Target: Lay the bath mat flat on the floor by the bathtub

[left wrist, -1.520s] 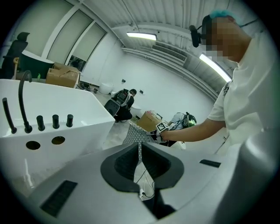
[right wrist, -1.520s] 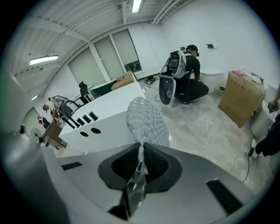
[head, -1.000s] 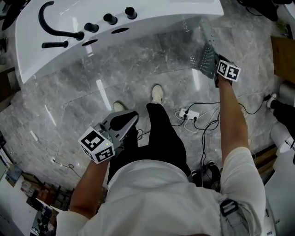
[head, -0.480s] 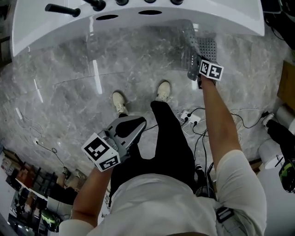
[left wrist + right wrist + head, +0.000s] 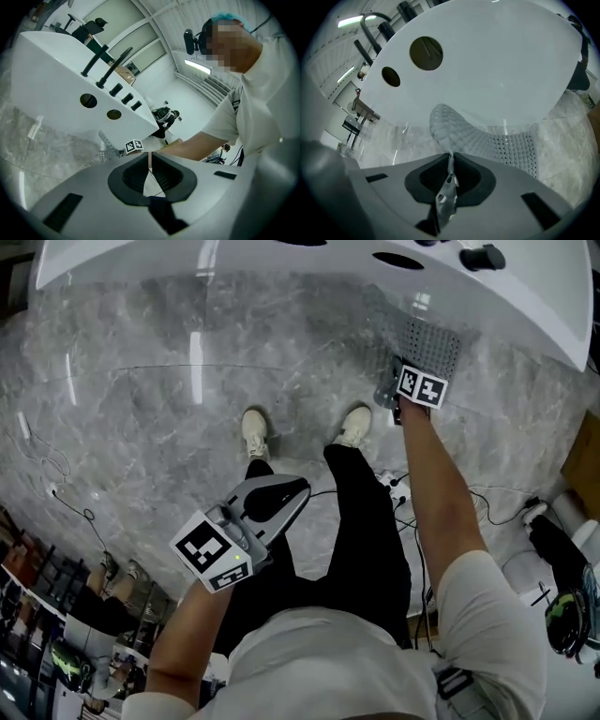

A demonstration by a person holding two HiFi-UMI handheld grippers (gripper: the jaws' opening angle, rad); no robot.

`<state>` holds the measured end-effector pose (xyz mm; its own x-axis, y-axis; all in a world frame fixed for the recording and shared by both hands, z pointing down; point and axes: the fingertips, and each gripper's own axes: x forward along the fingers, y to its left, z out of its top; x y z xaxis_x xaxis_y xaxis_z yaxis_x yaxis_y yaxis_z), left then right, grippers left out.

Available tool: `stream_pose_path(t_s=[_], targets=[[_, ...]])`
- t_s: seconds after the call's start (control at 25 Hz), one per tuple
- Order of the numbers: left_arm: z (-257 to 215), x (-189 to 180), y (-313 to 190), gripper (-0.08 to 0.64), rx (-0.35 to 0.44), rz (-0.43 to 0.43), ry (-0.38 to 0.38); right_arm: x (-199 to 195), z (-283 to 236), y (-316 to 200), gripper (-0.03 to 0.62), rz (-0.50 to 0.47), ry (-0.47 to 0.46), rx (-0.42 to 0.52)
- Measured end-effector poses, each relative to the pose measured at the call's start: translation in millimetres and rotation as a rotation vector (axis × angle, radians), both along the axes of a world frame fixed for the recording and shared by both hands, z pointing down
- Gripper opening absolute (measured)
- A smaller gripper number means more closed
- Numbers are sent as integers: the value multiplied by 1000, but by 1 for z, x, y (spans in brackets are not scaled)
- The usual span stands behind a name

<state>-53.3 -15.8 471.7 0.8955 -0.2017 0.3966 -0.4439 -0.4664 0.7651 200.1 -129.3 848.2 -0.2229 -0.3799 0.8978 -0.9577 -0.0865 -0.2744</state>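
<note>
Floor [image 5: 159, 418]: grey veined marble, polished, w/ streaks of light glare. Bathtub [image 5: 141, 263] runs across the top of head view: white, glossy, smooth curved wall, w/ dark oval holes & black round knobs [image 5: 483, 256]. Person stands facing tub in white tee & black trousers, white shoes [image 5: 253, 432] on the marble. Thin black cables [image 5: 412, 493] loop on floor by the right foot.

Bath mat [image 5: 429, 345]: thin, greyish see-thru plastic, flexible, not flat. It sits at foot of tub wall, right of the shoes, w/ one edge lifted off the floor. Right gripper view shows 2 textures: a curled-over part covered in small rounded bumps, & a flatter part w/ rows of tiny round holes spreading to the right over the marble.

Right gripper [image 5: 451, 158]: grey shell, black ribbed pads, clenched on mat's edge. A crumpled strip of mat pokes back thru the jaws. Arm is stretched fwd.

Left gripper [image 5: 150, 158]: same build, jaws pressed together w/ nothing in them. It's held in front of the trousers, well apart from mat.
</note>
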Motion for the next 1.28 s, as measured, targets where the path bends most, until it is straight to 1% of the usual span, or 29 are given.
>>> stream_pose_path(t_s=[0.32, 0.52, 0.68, 0.84, 1.04, 1.24, 1.28], targets=[[16, -67, -2, 34, 2, -73, 6, -88, 20, -33, 49, -76, 6, -6], [23, -95, -2, 34, 2, -106, 13, -144, 27, -53, 51, -131, -15, 1], [27, -114, 0, 34, 7, -121, 18, -189, 34, -66, 54, -156, -39, 1], [32, -137, 2, 34, -4, -140, 21, -231, 39, -76, 61, -189, -49, -3], [36, -158, 1, 34, -6, -155, 22, -264, 43, -87, 77, -206, -86, -4], [37, -178, 7, 34, -8, -168, 25, -279, 39, -91, 116, -210, -66, -1], [37, -181, 7, 35, -8, -165, 27, -281, 38, -90, 92, -207, -62, -2]])
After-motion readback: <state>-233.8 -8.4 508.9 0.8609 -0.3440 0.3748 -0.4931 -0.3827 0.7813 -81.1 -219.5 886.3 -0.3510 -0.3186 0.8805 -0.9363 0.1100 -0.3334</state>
